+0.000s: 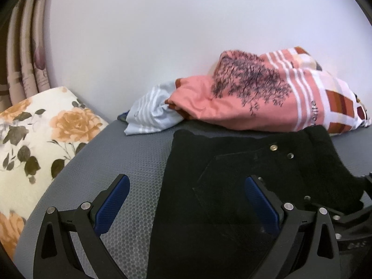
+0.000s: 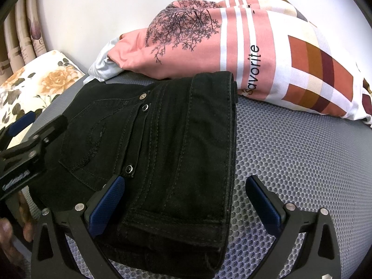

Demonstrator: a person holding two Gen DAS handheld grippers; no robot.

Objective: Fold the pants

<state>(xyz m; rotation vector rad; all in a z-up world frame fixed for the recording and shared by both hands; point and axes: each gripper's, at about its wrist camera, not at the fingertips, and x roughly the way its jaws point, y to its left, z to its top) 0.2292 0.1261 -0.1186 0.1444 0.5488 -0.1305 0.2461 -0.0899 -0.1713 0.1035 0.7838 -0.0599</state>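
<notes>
Two grippers hang over a pair of black pants (image 2: pixel 167 144) that lies folded into a thick bundle on a grey honeycomb-textured mat (image 2: pixel 302 162). The left gripper (image 1: pixel 186 200) has its blue-padded fingers (image 1: pixel 111 205) spread wide, one over the bare mat and the other over the left part of the pants, with nothing pinched between them. The right gripper (image 2: pixel 183 200) is likewise spread apart, straddling the right folded edge of the bundle near the front of the mat; whether its left pad touches the cloth I cannot tell. In the right wrist view a back pocket with stitching and several metal snaps show on the top layer. At the far edge of the mat, against a white wall (image 1: pixel 162 34), lies a pink pillow (image 2: pixel 244 46) with a tree print, stripes and the word "favorite"; the pants' far edge lies just beside it. A floral cushion (image 1: pixel 34 139) sits off the mat's left edge, with curtains (image 1: pixel 25 53) behind it.
</notes>
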